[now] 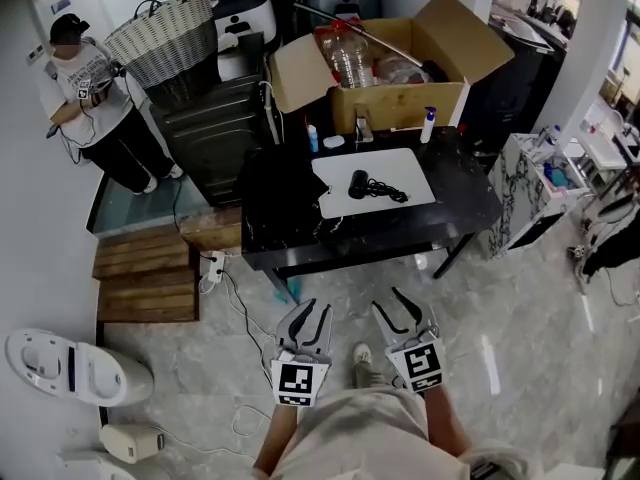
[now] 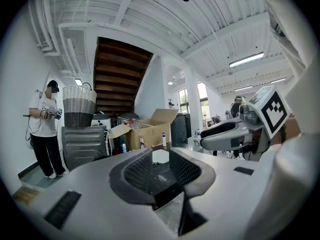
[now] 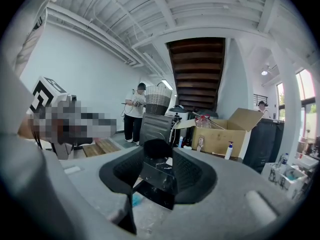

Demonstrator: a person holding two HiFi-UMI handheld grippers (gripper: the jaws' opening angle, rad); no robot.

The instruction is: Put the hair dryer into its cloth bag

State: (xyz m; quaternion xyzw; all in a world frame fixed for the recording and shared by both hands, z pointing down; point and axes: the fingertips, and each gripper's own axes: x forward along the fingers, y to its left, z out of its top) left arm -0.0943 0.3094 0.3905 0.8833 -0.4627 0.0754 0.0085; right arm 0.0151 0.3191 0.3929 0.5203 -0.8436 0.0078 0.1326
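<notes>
A black hair dryer point(image 1: 358, 184) with its coiled cord lies on a white mat point(image 1: 405, 168) on the black table point(image 1: 470, 203). The black cloth bag point(image 1: 280, 193) sits crumpled on the table's left part, beside the mat. Both grippers hang over the floor in front of the table, well short of it. My left gripper point(image 1: 311, 311) point(image 2: 161, 159) is open with nothing between its pads. My right gripper point(image 1: 388, 300) point(image 3: 158, 160) also has its jaws apart and holds nothing. In the right gripper view the bag point(image 3: 156, 148) shows beyond the jaws.
An open cardboard box point(image 1: 400, 68) stands at the table's back, with small bottles point(image 1: 428, 125) in front of it. A wicker basket point(image 1: 165, 38) sits on a dark cabinet, and a person point(image 1: 90, 108) stands left. Wooden steps point(image 1: 145, 273), floor cables point(image 1: 225, 293) and a white cabinet point(image 1: 530, 188) flank the table.
</notes>
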